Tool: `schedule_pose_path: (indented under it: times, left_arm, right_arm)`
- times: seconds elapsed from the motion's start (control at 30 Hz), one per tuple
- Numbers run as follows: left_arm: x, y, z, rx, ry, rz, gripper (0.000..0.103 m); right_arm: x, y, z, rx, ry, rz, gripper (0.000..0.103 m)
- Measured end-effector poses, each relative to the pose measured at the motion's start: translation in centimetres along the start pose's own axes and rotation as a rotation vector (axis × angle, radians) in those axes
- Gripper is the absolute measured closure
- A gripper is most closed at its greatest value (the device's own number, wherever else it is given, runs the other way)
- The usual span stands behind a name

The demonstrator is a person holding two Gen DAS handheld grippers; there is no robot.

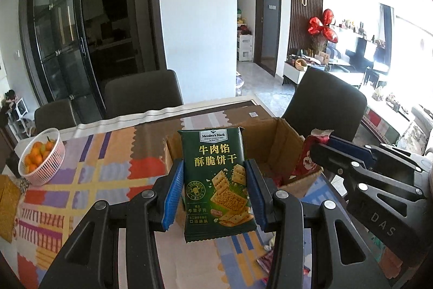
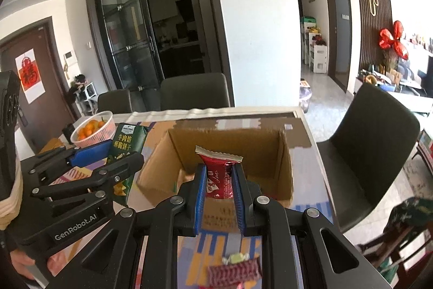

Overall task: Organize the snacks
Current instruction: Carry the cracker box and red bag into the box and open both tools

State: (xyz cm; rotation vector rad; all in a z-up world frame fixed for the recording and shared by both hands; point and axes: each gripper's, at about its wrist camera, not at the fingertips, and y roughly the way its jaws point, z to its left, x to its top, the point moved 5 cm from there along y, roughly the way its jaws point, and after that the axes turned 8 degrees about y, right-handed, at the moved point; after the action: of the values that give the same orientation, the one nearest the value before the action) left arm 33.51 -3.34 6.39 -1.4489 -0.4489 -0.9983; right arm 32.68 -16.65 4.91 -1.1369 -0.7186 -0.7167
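My left gripper point(image 1: 215, 187) is shut on a green cracker packet point(image 1: 217, 180), held upright above the table just in front of an open cardboard box point(image 1: 273, 142). My right gripper point(image 2: 218, 182) is shut on a red snack packet point(image 2: 219, 175) and holds it over the near edge of the same box point(image 2: 230, 145). In the left wrist view the right gripper point(image 1: 322, 151) with the red packet point(image 1: 308, 156) sits at the box's right side. In the right wrist view the left gripper point(image 2: 108, 156) with the green packet point(image 2: 127, 142) is left of the box.
A pink basket of oranges point(image 1: 40, 156) stands at the table's left on a colourful tablecloth point(image 1: 94, 180). Loose wrapped snacks point(image 2: 234, 271) lie on the cloth near me. Dark chairs point(image 1: 143, 94) line the far side, and one chair point(image 2: 370, 142) stands at the right end.
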Motion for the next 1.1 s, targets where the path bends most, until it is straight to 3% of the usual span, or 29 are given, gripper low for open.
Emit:
schedule_pose_path:
  times: [0.4, 0.5, 0.53, 0.6, 0.77, 0.83, 1.1]
  left_arm:
    - [1.4, 5.9, 1.6, -0.027, -0.028, 0.087, 0.058]
    - [1.3, 6.6, 2.0, -0.012, -0.042, 0.105, 0.045]
    - [1.2, 6.5, 2.1, -0.003, -0.046, 0.100, 0.042]
    - [0.7, 6.2, 2.3, 0.004, -0.044, 0.098, 0.042]
    - [-0.8, 4.1, 2.1, 0.014, -0.035, 0.070, 0.040]
    - [-1.6, 2.6, 1.8, 0.020, -0.021, 0.052, 0.038]
    - [-4.9, -2.3, 0.3, 0.023, 0.019, 0.006, 0.036]
  right_arm:
    - [2.3, 4.9, -1.5, -0.039, 0.005, 0.054, 0.083]
    - [2.6, 5.9, -1.9, -0.060, 0.015, 0.063, 0.080]
    - [2.6, 6.2, -2.1, -0.073, 0.016, 0.066, 0.071]
    - [2.6, 6.1, -2.2, -0.085, 0.021, 0.060, 0.065]
    - [1.7, 5.2, -1.8, -0.093, 0.000, 0.060, 0.065]
    - [1.0, 4.2, -1.5, -0.089, -0.008, 0.052, 0.058]
    - [-2.8, 0.3, -1.0, -0.081, -0.026, 0.049, 0.054]
